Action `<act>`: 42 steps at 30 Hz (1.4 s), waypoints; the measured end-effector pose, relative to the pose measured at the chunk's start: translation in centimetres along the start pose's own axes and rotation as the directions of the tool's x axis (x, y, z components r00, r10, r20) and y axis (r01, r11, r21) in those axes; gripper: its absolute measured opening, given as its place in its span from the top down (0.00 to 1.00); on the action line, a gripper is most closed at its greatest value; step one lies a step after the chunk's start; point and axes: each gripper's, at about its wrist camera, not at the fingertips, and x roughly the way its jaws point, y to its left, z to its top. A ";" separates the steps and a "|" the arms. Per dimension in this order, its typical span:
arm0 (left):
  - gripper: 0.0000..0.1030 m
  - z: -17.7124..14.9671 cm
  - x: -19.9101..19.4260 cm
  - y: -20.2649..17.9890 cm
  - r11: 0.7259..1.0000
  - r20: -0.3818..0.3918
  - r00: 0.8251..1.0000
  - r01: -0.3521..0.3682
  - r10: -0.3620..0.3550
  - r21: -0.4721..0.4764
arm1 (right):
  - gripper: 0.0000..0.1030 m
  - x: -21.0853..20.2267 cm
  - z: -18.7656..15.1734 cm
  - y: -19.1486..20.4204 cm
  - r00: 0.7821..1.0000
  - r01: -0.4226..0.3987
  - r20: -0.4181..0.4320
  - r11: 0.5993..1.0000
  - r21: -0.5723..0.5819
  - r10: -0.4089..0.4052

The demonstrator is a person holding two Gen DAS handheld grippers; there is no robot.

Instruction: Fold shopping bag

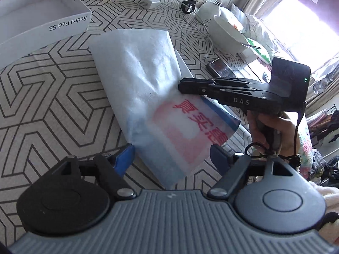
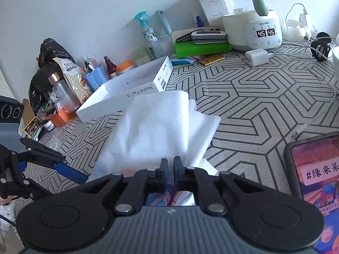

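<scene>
r gripper (image 2: 170, 165) pinches bag (image 1: 144, 80) edge (l gripper (image 1: 172, 154) wide).

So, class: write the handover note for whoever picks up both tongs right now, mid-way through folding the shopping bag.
Left tongs: open, straddling the near printed end of the shopping bag, not gripping.
Right tongs: shut on the bag's edge, side on in the left view.
Bag: on the patterned tablecloth, near the white box; a phone lies to its right.
Done: bag folded lengthwise into a strip.
Left: probably fold the printed end over and flatten.
</scene>
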 end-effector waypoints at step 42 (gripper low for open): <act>0.60 -13.1 -9.1 8.3 0.911 0.241 0.970 0.114 -0.017 -0.395 | 0.82 0.3 -7.9 15.2 0.950 -0.286 -0.239 0.866 -0.411 0.201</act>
